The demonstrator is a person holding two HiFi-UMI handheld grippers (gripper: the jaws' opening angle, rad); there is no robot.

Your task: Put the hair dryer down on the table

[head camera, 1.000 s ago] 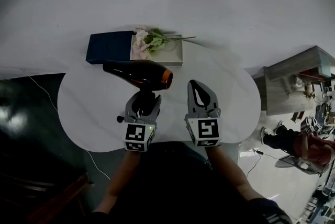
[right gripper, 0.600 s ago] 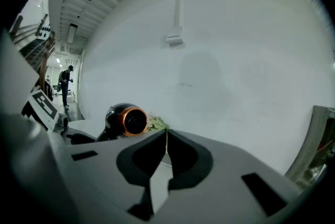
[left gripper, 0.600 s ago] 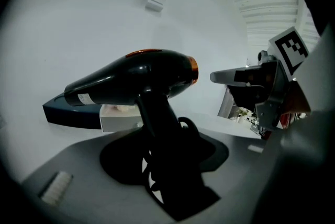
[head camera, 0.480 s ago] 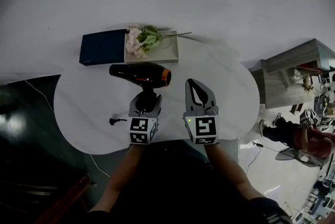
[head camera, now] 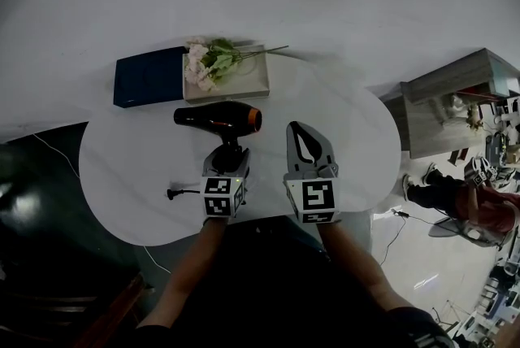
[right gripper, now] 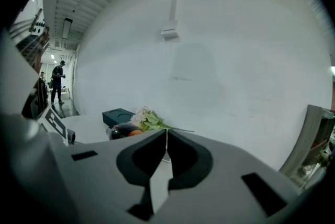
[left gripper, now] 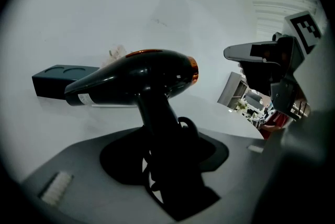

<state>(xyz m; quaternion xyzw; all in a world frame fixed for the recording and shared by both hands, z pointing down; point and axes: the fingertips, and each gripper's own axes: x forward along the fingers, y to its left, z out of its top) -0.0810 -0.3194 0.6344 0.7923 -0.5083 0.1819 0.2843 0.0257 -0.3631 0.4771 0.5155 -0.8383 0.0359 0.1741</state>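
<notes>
Black hair dryer (head camera: 215,116) — gripped by left tool (head camera: 229,159).

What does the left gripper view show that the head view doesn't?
Left gripper view only: a close look at the hair dryer with its handle clamped between the left tool's jaws, and a pale label on the nozzle.
Head view only: the plug lying on the table, the person's forearms and the left tool's marker cube.
Both: the hair dryer, the dark blue box, the table, and the right tool, shut and empty.
</notes>
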